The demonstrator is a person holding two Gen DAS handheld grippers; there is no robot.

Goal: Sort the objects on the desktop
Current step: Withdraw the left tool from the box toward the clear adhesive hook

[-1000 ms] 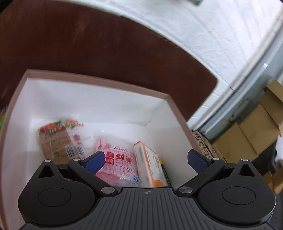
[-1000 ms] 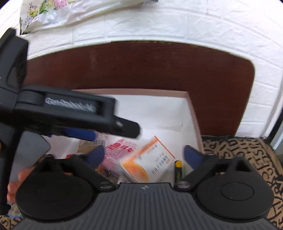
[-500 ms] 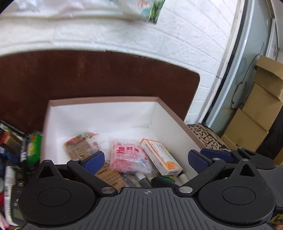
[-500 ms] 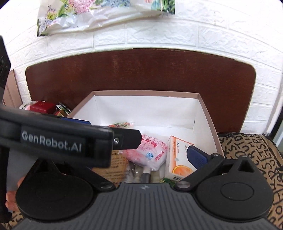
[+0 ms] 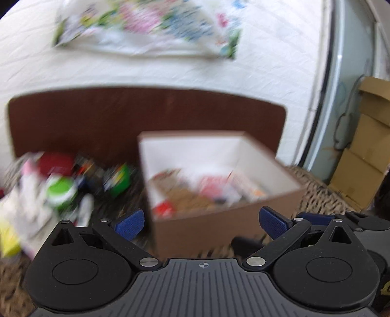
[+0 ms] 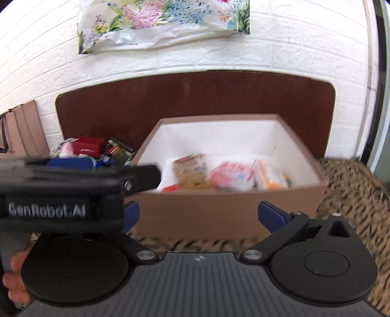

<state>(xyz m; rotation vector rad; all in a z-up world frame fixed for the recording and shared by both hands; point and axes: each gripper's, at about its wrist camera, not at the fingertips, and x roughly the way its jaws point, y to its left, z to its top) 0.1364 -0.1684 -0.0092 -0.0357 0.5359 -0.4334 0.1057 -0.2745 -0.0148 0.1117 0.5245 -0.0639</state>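
A brown box with a white inside (image 5: 219, 224) (image 6: 219, 212) holds a brown snack packet (image 6: 192, 170), a pink bag (image 6: 231, 175) and an orange-and-white carton (image 6: 268, 174). A pile of loose items (image 5: 65, 185) (image 6: 92, 148) lies left of the box, among them a red box and green tubs. My left gripper (image 5: 202, 222) is open and empty, in front of the box. My right gripper (image 6: 197, 214) is open and empty, also in front of the box. The left gripper's body (image 6: 61, 192) crosses the right wrist view at the left.
A dark brown board (image 6: 195, 102) stands behind the box against a white brick wall. A patterned cloth (image 6: 353, 195) covers the surface. Cardboard cartons (image 5: 360, 156) stand at the far right. A floral bag (image 6: 163, 22) hangs on the wall.
Both grippers have pulled back and up from inside the box; its front wall now shows. The left view has swung left, bringing the pile into sight.
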